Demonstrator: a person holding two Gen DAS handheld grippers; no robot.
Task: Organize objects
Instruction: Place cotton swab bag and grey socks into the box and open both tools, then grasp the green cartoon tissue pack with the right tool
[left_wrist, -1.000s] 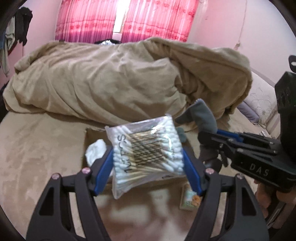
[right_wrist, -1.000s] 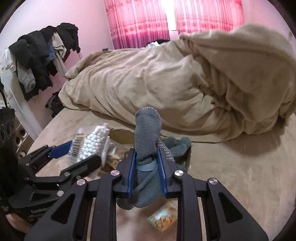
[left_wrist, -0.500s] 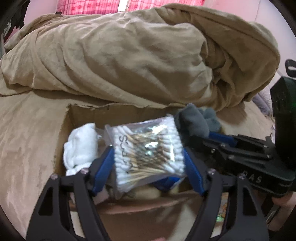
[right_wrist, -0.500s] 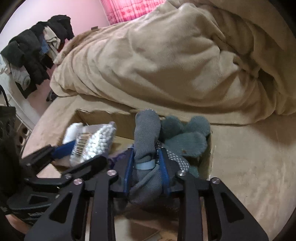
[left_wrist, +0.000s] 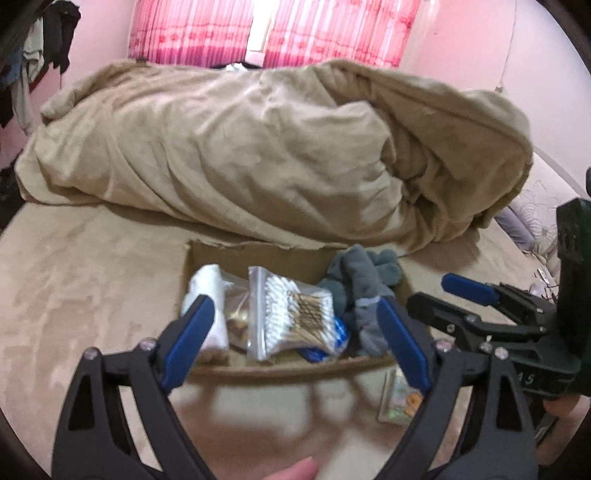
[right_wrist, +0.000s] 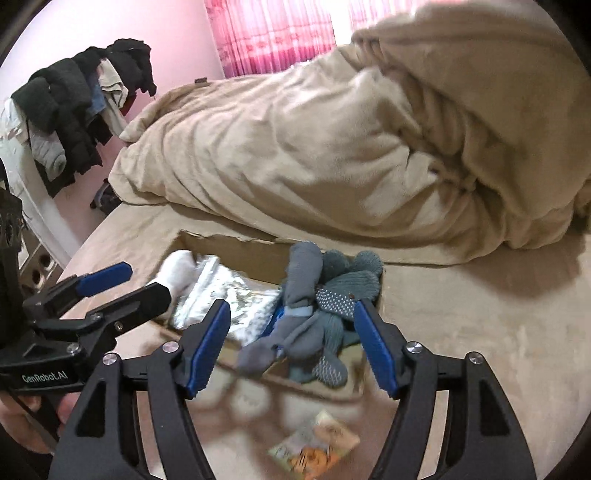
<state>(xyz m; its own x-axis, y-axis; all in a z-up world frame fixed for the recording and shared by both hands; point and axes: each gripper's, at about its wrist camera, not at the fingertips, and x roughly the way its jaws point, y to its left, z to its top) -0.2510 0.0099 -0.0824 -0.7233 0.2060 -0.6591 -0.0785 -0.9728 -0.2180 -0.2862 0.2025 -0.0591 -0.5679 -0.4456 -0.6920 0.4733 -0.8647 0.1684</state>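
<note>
A shallow cardboard box (left_wrist: 258, 254) sits on the bed and shows in the right wrist view too (right_wrist: 236, 245). In it lie a clear bag of cotton swabs (left_wrist: 291, 314), a white cloth (left_wrist: 210, 291), a blue packet (left_wrist: 338, 334) and grey socks (left_wrist: 362, 291). The grey socks (right_wrist: 306, 314) hang partly over the box's near edge. My left gripper (left_wrist: 295, 341) is open and empty, just in front of the box. My right gripper (right_wrist: 291, 341) is open and empty over the socks.
A small orange-printed packet (right_wrist: 316, 446) lies on the tan bed sheet in front of the box, also in the left wrist view (left_wrist: 400, 400). A heaped tan duvet (left_wrist: 258, 155) lies behind the box. Dark clothes (right_wrist: 74, 110) hang at the left.
My left gripper let go of the cotton swab bag and my right gripper let go of the grey sock. Both items now lie in the box, and both grippers have drawn back, open.
</note>
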